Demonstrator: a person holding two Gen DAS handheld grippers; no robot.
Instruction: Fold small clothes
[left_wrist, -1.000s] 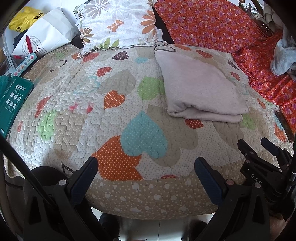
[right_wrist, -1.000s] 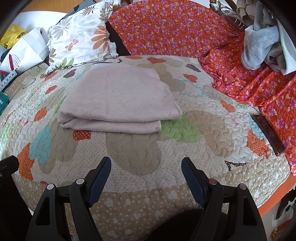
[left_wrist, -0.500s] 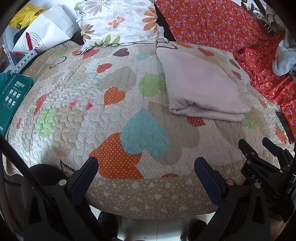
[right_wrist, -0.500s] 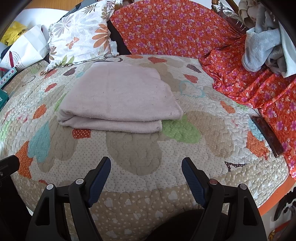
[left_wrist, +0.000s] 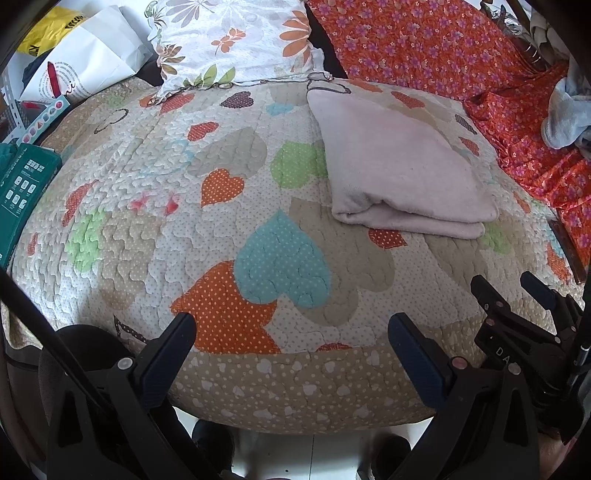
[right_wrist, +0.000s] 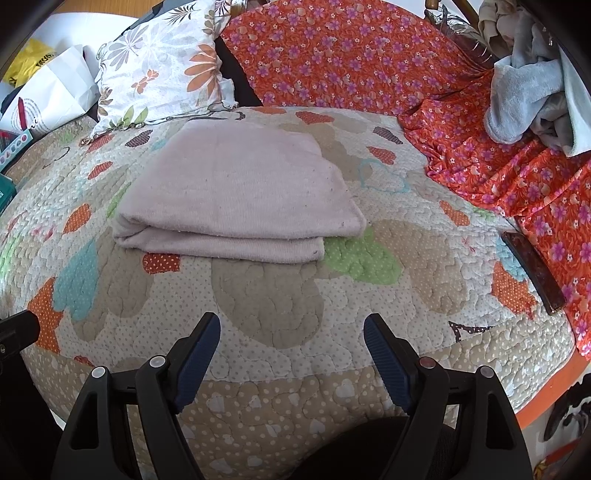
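Left wrist view. Left gripper (left_wrist: 290, 343) jaws spread wide, nothing between them, held off the near edge of the bed quilt (left_wrist: 159, 206). Pale pink folded garment (left_wrist: 399, 173) lies on the quilt well ahead and to the right, layered edges facing the camera. Right gripper (left_wrist: 513, 291) shows at the lower right, near the quilt's front border, apart from the garment. Floral pillow (left_wrist: 229, 40) at the head of the bed; green box (left_wrist: 20, 188) at far left.

Right wrist view. Right gripper (right_wrist: 291, 347) jaws also apart and empty, over the quilt (right_wrist: 424, 258) short of the garment. Folded garment (right_wrist: 236, 199) sits straight ahead, top layer squared over the lower ones, lower layer peeping out along the front. Grey clothes heap (right_wrist: 532, 96) on the orange floral cover (right_wrist: 369, 66) at far right. Dark phone-like slab (right_wrist: 533, 269) near the quilt's right edge.

Judgement: this piece looks finished; the step in hand is probably fetching the next item from the grey heap. To do it well: lift one garment only, pinch at a hem or shoulder seam, carry it clear of the phone, and spread it flat on the open quilt left of the pink one before any fold. Avoid brushing the finished stack.
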